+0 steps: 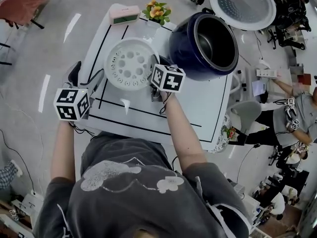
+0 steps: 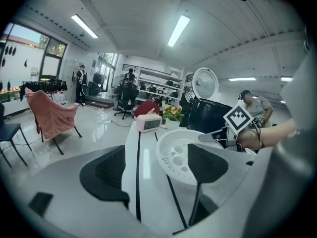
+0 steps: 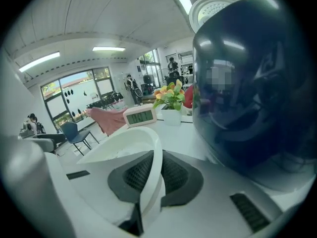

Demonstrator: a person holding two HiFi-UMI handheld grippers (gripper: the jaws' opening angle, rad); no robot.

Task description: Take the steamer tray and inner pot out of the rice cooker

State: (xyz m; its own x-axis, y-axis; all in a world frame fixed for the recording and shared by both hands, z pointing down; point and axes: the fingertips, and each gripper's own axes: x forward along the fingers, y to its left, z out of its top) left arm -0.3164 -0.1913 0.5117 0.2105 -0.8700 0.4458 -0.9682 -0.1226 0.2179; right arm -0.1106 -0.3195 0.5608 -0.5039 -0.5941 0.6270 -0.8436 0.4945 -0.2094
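The white steamer tray (image 1: 130, 63) with round holes lies flat at the white table (image 1: 208, 108), left of the cooker; whether it rests on the top I cannot tell. My right gripper (image 1: 154, 77) is shut on the tray's right rim, and in the right gripper view the rim (image 3: 151, 157) stands pinched between the pads of that gripper (image 3: 153, 175). The dark blue rice cooker (image 1: 203, 46) has its lid (image 1: 242, 5) up, with the inner pot (image 1: 216, 46) inside. My left gripper (image 1: 85, 76) is open at the table's left edge, apart from the tray (image 2: 178, 155).
A pink clock (image 1: 125, 15) and a small flower pot (image 1: 157, 11) stand at the table's far edge. Black lines mark the table top. Seated people (image 1: 297, 108) and equipment are to the right, and a chair with pink cloth (image 1: 25, 1) is at far left.
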